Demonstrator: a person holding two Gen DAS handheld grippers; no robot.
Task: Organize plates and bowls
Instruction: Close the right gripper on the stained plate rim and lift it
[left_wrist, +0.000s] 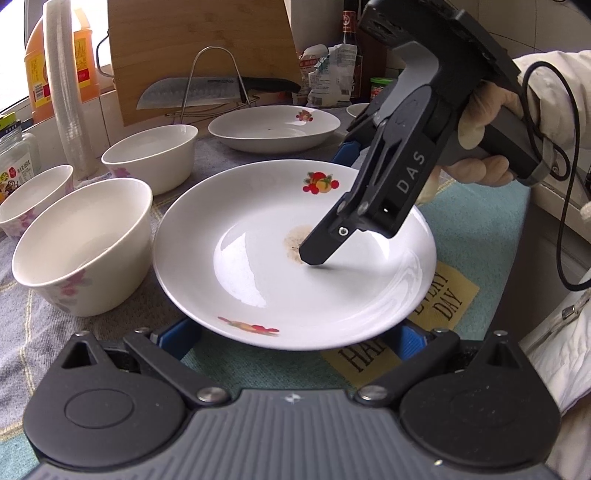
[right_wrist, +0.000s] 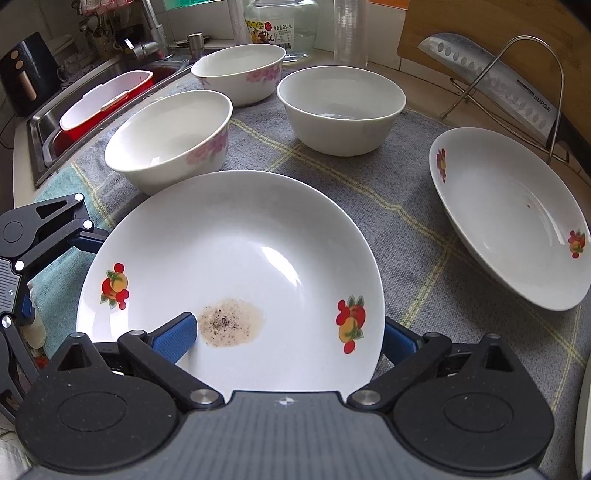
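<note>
A white plate (left_wrist: 258, 266) (right_wrist: 236, 243) with fruit prints and a brown stain lies on the cloth in front of both grippers. My right gripper (left_wrist: 330, 203) (right_wrist: 288, 338) is open and straddles the plate's rim, one finger touching the inside by the stain, the other outside the rim. My left gripper (left_wrist: 295, 339) (right_wrist: 55, 236) is open at the opposite rim, its blue fingers (left_wrist: 179, 338) showing from under the edge. A second fruit plate (left_wrist: 273, 127) (right_wrist: 509, 218) sits farther off. Three white bowls (left_wrist: 81, 251) (left_wrist: 151, 155) (left_wrist: 33, 199) stand beside the plate.
A knife (left_wrist: 192, 92) rests on a wire rack against a wooden cutting board (left_wrist: 199, 40). An oil bottle (left_wrist: 40, 70), stacked cups (left_wrist: 62, 81) and a jar (left_wrist: 14, 151) line the back. The sink (right_wrist: 48, 125) holds a red basin (right_wrist: 107, 96). A person's hand (left_wrist: 480, 122) holds the right gripper.
</note>
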